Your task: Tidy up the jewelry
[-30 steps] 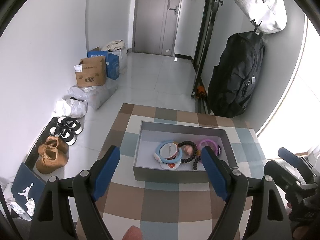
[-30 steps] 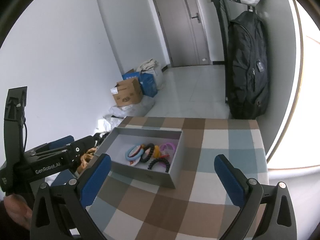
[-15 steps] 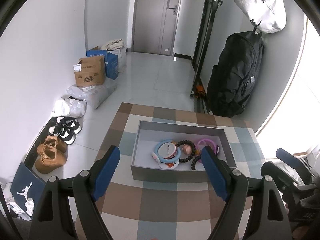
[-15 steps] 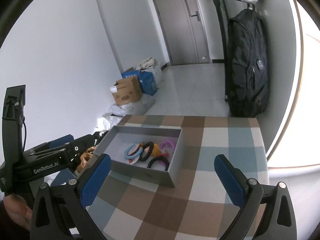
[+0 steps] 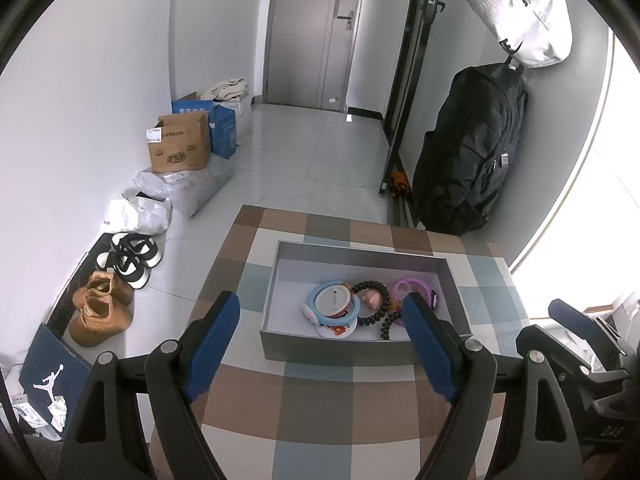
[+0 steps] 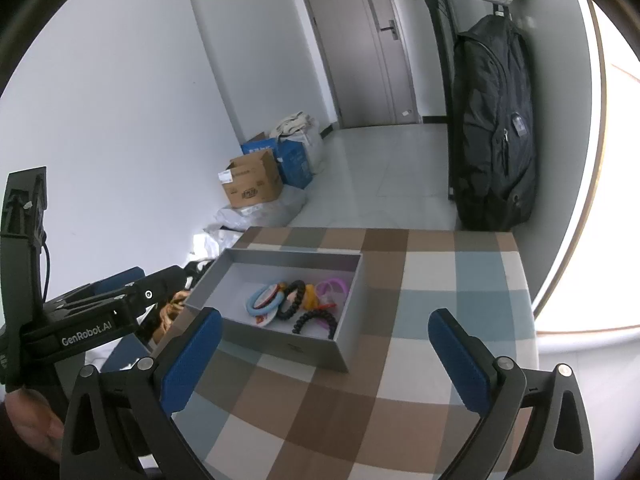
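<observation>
Left wrist view: the left gripper [image 5: 320, 336] hangs above the checked worktop [image 5: 352, 408] with its blue fingers [image 5: 212, 344] spread wide and holding nothing, framing the grey box [image 5: 360, 346] at lower centre of the frame. All the jewelry sits bunched in the box's right half: a light blue bangle [image 5: 320, 318], a black bead bracelet [image 5: 380, 304] touching it, and a purple ring [image 5: 412, 286] further right. The right gripper [image 5: 576, 332] shows at the lower right edge. Right wrist view: the right gripper [image 6: 320, 356] is likewise wide apart and empty, with the box [image 6: 280, 344] left of centre and the pieces piled together inside. Since the jewelry already lies in the box, this fits either a finished gathering or a tangle awaiting sorting. Any pick here calls for coming straight down and pinching one rim cleanly, clear of the box wall and neighbouring loops.
</observation>
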Action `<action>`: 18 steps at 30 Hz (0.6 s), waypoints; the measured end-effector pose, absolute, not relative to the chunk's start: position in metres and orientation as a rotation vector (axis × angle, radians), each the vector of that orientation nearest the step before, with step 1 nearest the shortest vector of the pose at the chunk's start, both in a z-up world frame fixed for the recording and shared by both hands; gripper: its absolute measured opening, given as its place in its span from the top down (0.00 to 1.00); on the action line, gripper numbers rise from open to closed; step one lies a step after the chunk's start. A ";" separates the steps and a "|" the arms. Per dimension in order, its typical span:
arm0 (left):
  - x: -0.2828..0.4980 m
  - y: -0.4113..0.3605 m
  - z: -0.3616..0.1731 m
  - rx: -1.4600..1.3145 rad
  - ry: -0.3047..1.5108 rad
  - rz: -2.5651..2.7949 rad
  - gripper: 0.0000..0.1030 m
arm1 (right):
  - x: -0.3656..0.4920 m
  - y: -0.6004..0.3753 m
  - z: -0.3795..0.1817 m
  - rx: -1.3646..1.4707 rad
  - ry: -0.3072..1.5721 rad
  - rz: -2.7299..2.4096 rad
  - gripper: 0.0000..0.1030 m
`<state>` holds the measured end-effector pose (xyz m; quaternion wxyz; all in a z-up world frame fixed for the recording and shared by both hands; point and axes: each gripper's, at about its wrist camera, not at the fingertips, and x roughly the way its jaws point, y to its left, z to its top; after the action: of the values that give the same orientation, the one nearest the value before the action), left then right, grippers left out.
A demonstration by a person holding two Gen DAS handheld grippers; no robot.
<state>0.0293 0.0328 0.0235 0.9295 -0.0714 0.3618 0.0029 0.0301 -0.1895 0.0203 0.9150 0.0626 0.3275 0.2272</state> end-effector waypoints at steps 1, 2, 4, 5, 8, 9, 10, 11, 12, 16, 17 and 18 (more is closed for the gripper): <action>0.030 0.032 0.024 -0.144 0.742 0.005 0.22 | 0.030 -0.190 0.020 0.128 0.675 0.468 0.00; 0.029 0.032 0.024 -0.144 0.741 0.006 0.22 | 0.030 -0.190 0.020 0.128 0.675 0.467 0.00; 0.030 0.032 0.024 -0.143 0.741 0.006 0.22 | 0.030 -0.190 0.020 0.131 0.674 0.468 0.00; 0.030 0.031 0.024 -0.139 0.741 0.015 0.22 | 0.030 -0.189 0.020 0.129 0.674 0.468 0.00; 0.031 0.032 0.023 -0.147 0.746 0.017 0.22 | 0.030 -0.190 0.020 0.130 0.674 0.468 0.00; 0.031 0.032 0.023 -0.147 0.746 0.019 0.22 | 0.030 -0.189 0.020 0.129 0.674 0.468 0.00; 0.031 0.032 0.023 -0.147 0.746 0.018 0.22 | 0.030 -0.189 0.020 0.128 0.674 0.467 0.00; 0.030 0.032 0.023 -0.148 0.746 0.018 0.22 | 0.030 -0.189 0.020 0.128 0.674 0.467 0.00; 0.030 0.032 0.023 -0.147 0.743 0.020 0.22 | 0.030 -0.190 0.020 0.129 0.675 0.467 0.00; 0.031 0.032 0.022 -0.144 0.745 0.016 0.22 | 0.030 -0.189 0.020 0.128 0.675 0.467 0.00; 0.031 0.032 0.022 -0.144 0.746 0.014 0.22 | 0.030 -0.189 0.020 0.127 0.675 0.468 0.00; 0.031 0.032 0.022 -0.144 0.747 0.013 0.22 | 0.030 -0.189 0.020 0.129 0.675 0.468 0.00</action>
<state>0.0312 0.0316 0.0225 0.9286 -0.0702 0.3644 0.0064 0.0304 -0.1895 0.0204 0.9148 0.0625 0.3279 0.2273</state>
